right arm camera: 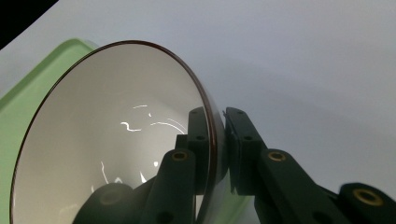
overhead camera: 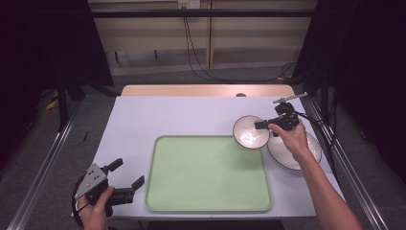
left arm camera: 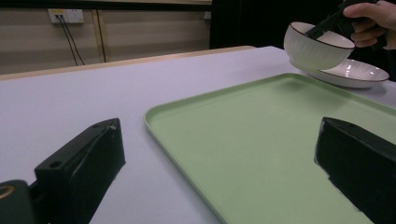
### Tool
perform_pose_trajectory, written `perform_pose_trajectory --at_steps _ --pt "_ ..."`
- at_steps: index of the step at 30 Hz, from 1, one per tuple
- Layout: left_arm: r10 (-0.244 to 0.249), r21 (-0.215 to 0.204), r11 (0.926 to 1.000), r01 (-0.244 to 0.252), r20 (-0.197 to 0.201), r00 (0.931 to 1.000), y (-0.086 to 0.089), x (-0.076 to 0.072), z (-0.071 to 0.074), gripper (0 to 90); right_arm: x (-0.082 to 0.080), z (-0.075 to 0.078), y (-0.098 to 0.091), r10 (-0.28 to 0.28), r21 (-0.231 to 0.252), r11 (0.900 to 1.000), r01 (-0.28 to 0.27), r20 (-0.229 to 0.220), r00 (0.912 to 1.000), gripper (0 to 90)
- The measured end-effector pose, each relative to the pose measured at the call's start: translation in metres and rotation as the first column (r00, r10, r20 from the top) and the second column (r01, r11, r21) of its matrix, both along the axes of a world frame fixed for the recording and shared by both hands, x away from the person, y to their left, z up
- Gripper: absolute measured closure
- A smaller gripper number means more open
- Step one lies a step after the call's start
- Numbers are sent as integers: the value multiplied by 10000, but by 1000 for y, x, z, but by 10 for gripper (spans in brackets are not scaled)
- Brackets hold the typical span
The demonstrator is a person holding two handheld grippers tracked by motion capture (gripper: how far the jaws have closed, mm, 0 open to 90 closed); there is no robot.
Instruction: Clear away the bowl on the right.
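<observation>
Right tongs [overhead camera: 262,124] pinch bowl [overhead camera: 250,133] rim; left tongs [overhead camera: 128,173] spread.

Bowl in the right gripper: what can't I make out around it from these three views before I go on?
- Bowl base, high view: seen from above, so whether it is off the table cannot be told.
- Plate, high view: the person's right hand covers its middle.
- Right gripper, right gripper view: the bowl wall hides the inner jaw's tip.
- Tray, left gripper view: near part cut by the frame and the left gripper.
</observation>
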State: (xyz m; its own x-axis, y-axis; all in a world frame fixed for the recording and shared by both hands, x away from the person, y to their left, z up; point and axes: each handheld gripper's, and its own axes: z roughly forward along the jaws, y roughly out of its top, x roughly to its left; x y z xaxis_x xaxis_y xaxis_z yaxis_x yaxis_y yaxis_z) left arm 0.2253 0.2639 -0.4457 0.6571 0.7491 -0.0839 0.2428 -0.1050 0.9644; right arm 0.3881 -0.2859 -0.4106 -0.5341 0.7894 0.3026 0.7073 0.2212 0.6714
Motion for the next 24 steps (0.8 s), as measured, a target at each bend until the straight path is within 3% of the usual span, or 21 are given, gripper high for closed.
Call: perform_pose_trajectory --at_steps 24 --pt "46 102 9999 -46 -48 10000 0 0 0 16 6 -23 4 -163 -407 9991 134 -714 9973 812"
